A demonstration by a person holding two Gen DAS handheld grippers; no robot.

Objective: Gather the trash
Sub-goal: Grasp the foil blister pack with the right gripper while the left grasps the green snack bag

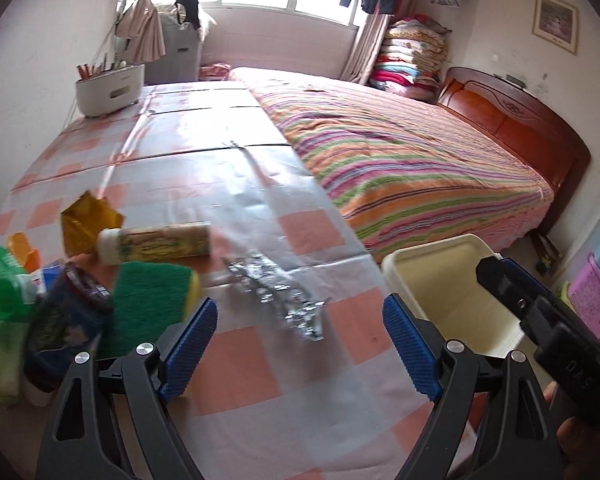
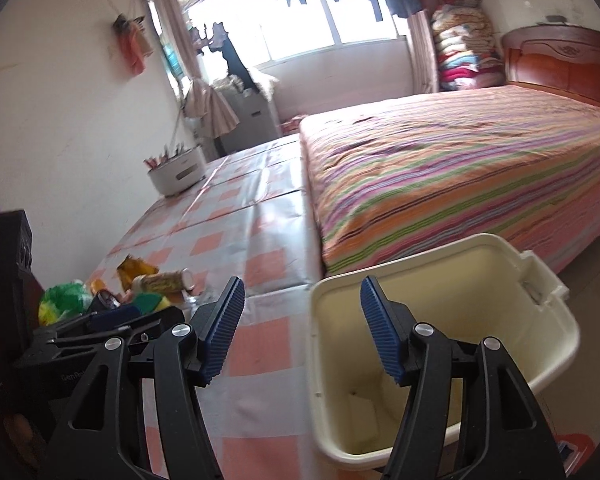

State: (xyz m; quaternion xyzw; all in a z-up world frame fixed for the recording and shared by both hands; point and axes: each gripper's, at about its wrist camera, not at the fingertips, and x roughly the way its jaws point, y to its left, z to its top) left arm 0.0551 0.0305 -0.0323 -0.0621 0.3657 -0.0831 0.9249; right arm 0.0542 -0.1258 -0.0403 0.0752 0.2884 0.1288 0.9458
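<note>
A crumpled silver foil wrapper (image 1: 278, 292) lies on the checked table, just ahead of my left gripper (image 1: 300, 348), which is open and empty above the table. Left of the wrapper are a lying tube-shaped bottle (image 1: 156, 244), a green sponge (image 1: 148, 308), a yellow packet (image 1: 86, 220), a dark blue cup (image 1: 64, 324) and a green bag (image 1: 0, 284). A cream bin (image 2: 440, 344) stands off the table's right edge; it also shows in the left wrist view (image 1: 452, 300). My right gripper (image 2: 302, 328) is open and empty over the bin's near left rim. The pile (image 2: 140, 292) is to its left.
A white caddy (image 1: 110, 88) with utensils stands at the table's far left. A bed with a striped cover (image 1: 400, 152) runs along the table's right side. Coloured plastic baskets (image 1: 592, 292) sit on the floor at the right. The table (image 1: 240, 360) has a glossy checked cloth.
</note>
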